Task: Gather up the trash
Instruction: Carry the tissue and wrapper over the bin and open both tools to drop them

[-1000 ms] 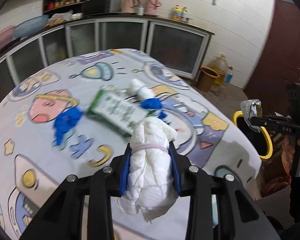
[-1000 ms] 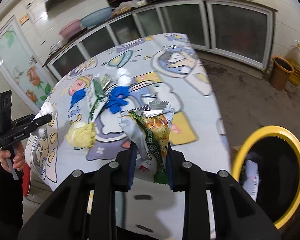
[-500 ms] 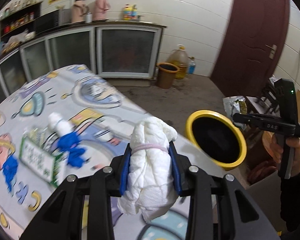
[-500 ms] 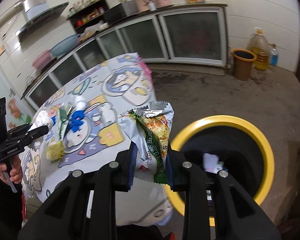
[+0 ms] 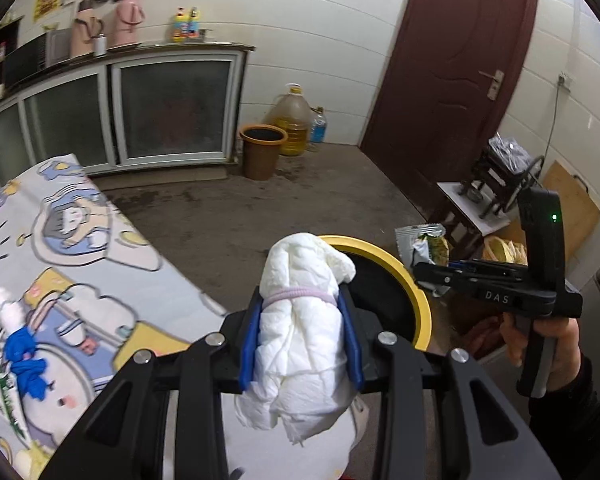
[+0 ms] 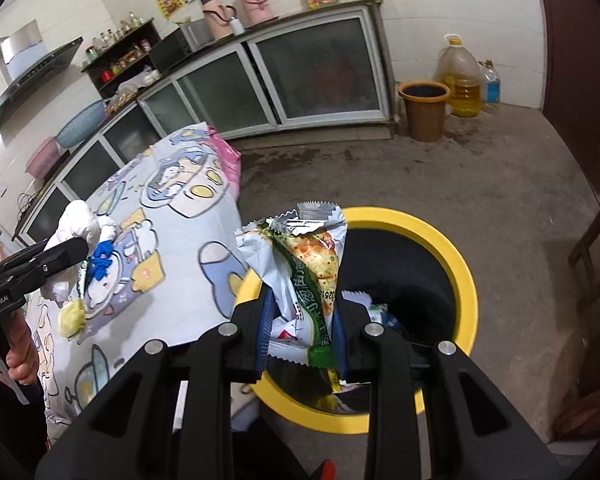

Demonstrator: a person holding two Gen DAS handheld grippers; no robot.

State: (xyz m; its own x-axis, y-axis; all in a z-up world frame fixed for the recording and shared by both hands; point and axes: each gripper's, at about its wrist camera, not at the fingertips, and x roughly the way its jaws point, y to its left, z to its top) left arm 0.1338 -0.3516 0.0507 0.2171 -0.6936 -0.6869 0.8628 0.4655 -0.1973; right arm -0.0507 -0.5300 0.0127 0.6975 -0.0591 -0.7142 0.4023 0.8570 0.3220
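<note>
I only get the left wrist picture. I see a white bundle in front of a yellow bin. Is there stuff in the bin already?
Observer: Yes. The right wrist view looks into the yellow bin, and some wrappers lie at the bottom.
Operator: What is the other gripper holding?
Observer: The right gripper is shut on a snack packet, silver at the top, with green and orange print.
Operator: Is any trash left on the table?
Observer: Yes, a yellow crumpled wad lies near the table's edge, by a blue glove.

Tiled walls (image 5: 320,40), concrete floor (image 5: 300,200), brown door (image 5: 460,60)
</note>
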